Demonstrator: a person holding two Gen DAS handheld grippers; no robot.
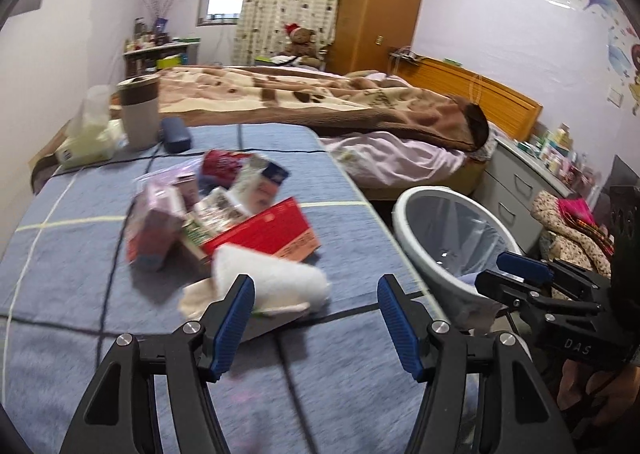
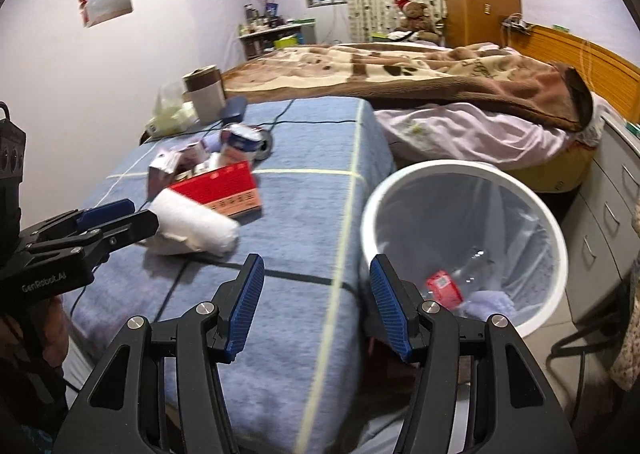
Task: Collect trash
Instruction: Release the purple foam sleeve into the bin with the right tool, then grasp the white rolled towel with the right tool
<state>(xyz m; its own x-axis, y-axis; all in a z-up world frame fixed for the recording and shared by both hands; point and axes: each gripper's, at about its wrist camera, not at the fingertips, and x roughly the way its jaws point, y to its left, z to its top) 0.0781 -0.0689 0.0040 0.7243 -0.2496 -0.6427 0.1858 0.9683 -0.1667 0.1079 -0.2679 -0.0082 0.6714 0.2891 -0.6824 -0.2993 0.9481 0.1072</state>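
Both grippers are hanging over the blue checked bedcover [image 1: 80, 294], empty-handed. Left gripper [image 1: 316, 318] is sitting at bottom centre of its view, jaws standing wide apart w/ nothing between the pads; the white paper roll [image 1: 272, 278] is lying just past its tips. Right gripper [image 2: 316, 302] is showing lower centre of its own view, jaws parted too, nothing held, straddling the bed edge beside the white trash bin [image 2: 400, 182].

Trash pile is sitting mid-frame: red carton [image 1: 264, 230], pink packet [image 1: 156, 222], small boxes and wrappers behind it, all blurred, so exact labels can't be read. Bin is standing on the floor at right, liner in, w/ a red wrapper [image 2: 444, 290] already at the bottom.

Looks like the next pick is the paper roll, imo. To do it well: be lining the left pads across the roll's width, not its length, coming down so both pads are bracketing it evenly, then squeezing gently since it's soft. Avoid snagging the black cable [image 2: 280, 120] running across the cover.
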